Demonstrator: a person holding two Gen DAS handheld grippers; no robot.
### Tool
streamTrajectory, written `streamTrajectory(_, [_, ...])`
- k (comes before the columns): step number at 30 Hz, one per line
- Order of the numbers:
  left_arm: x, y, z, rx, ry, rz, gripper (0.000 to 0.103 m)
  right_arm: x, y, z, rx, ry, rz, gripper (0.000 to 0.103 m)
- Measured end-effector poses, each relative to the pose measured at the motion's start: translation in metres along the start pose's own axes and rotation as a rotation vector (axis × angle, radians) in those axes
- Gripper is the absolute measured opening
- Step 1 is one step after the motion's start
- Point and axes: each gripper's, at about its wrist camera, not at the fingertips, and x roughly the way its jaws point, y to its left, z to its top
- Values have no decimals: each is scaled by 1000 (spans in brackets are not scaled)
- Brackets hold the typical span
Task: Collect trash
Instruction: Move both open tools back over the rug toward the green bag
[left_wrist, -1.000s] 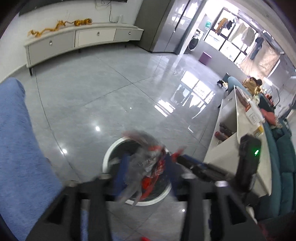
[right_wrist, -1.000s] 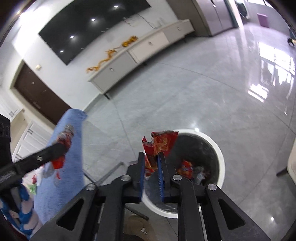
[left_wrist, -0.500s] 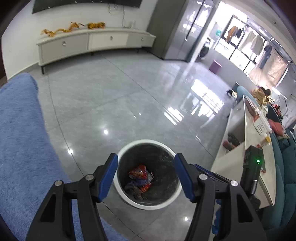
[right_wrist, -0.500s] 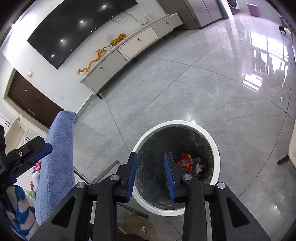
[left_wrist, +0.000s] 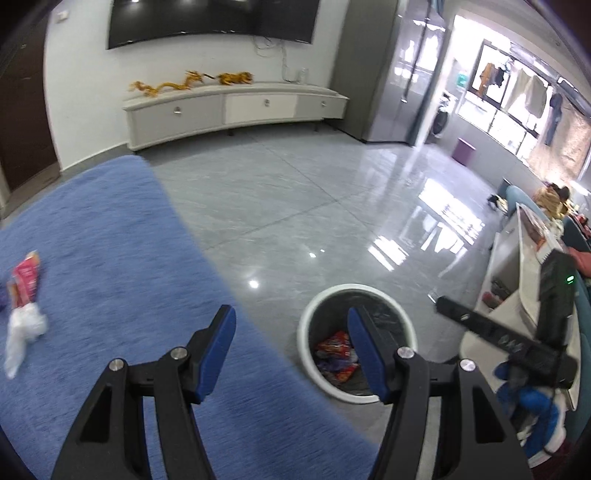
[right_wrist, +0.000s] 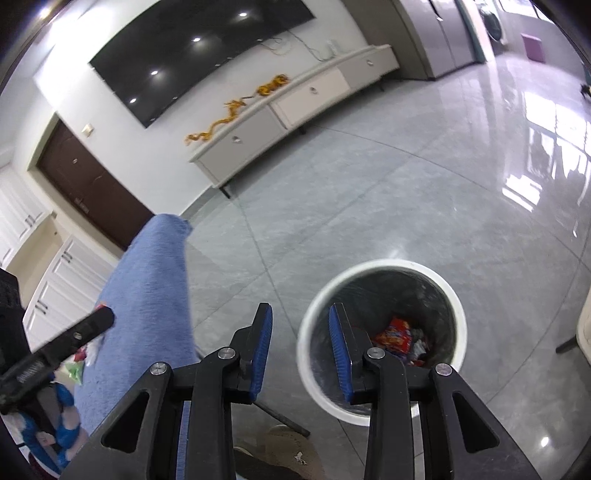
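Note:
A white bin (left_wrist: 306, 325) with a dark liner stands on the grey floor, with red snack wrappers (left_wrist: 334, 341) lying in it. My left gripper (left_wrist: 291, 314) is open and empty, over the edge of the blue cloth-covered surface (left_wrist: 110, 258) beside the bin. On that cloth at the far left lie a pink-red wrapper (left_wrist: 26, 280) and a crumpled white plastic piece (left_wrist: 22, 328). My right gripper (right_wrist: 300, 310) hangs above the bin's rim (right_wrist: 458, 306). Its jaws are opening and nothing is between them. The wrappers (right_wrist: 393, 334) show inside the bin.
A low white TV cabinet (left_wrist: 236, 107) lines the far wall. A white coffee table (left_wrist: 517, 266) and teal sofa stand at the right. A thin metal leg (right_wrist: 284, 419) and a person's slipper (right_wrist: 291, 454) are on the floor near the bin.
Both grippers let their wrappers drop into the bin. The left gripper then swung left over the blue cloth. The right gripper rose a little and its jaws spread.

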Motion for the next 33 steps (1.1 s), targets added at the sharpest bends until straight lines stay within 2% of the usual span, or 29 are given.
streamTrajectory(10, [-57,83,-31,-145,-74,111,62,-14,73,-3,-133,1,41,37])
streamTrajectory(14, [-79,118,-51,-177,-125,209,63,-14,103,-9,-182,17,61,37])
streamTrajectory(16, [-89,140,-63,-202,-144,268,71,-12,119,-13,-211,27,68,38])
streamTrajectory(17, [-92,148,-66,-218,-150,285,71,-10,129,-15,-229,35,71,38])
streamTrajectory(29, [-156,269,-117,-436,-242,413,72,21,226,-43,-386,120,127,41])
streamTrajectory(33, [-177,307,-129,-506,-279,443,79,33,249,-52,-430,150,136,42])
